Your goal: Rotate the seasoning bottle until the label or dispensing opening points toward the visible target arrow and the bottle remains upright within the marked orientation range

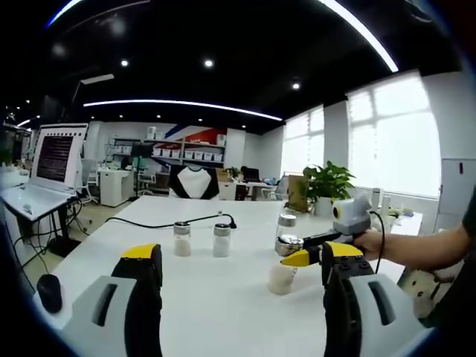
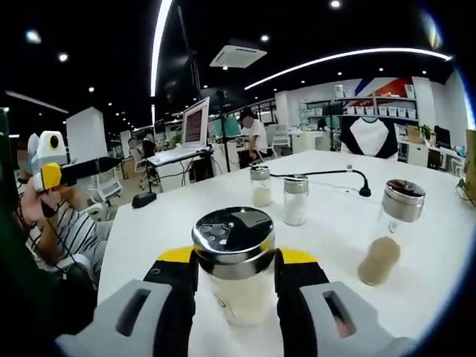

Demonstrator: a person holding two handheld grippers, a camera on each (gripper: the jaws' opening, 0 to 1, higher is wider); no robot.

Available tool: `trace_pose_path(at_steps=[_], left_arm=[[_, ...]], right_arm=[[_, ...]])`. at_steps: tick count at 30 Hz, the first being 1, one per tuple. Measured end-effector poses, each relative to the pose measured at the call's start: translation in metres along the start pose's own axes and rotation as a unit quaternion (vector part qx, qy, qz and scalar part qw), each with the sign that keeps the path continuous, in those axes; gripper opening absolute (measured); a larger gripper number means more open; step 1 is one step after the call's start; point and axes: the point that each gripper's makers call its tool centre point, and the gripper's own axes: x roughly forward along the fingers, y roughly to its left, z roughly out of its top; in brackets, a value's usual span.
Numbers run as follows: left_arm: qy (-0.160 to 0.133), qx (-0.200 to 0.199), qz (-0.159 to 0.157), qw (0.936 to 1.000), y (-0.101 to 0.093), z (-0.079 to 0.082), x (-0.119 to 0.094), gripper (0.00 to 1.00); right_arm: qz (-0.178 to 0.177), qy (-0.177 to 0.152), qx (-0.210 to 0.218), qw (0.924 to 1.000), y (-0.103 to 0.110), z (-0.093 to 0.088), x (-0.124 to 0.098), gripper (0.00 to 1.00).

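Grey grippers [image 1: 234, 279] with black jaws, yellow-capped tips (dark short sleeve [image 1: 468, 216] at the arm)

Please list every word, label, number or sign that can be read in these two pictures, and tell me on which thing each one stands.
None can be read.
Monitor: rows of light text on a dark screen, too small to read.
Bottle between the right gripper's jaws: no label shows.
Other bottles: no label shows.
Shelf boxes: any print is too small to tell.
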Motion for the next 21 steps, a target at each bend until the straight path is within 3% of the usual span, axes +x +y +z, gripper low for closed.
trace_pose_path(at_steps=[21], left_arm=[[-0.006, -0.006, -0.002, 1.0, -0.0011, 0.0016, -0.0032, 0.93]], right_arm=[[-0.027, -0.001, -0.005, 0.9996, -0.0075, 0.0004, 0.0025, 0.39]])
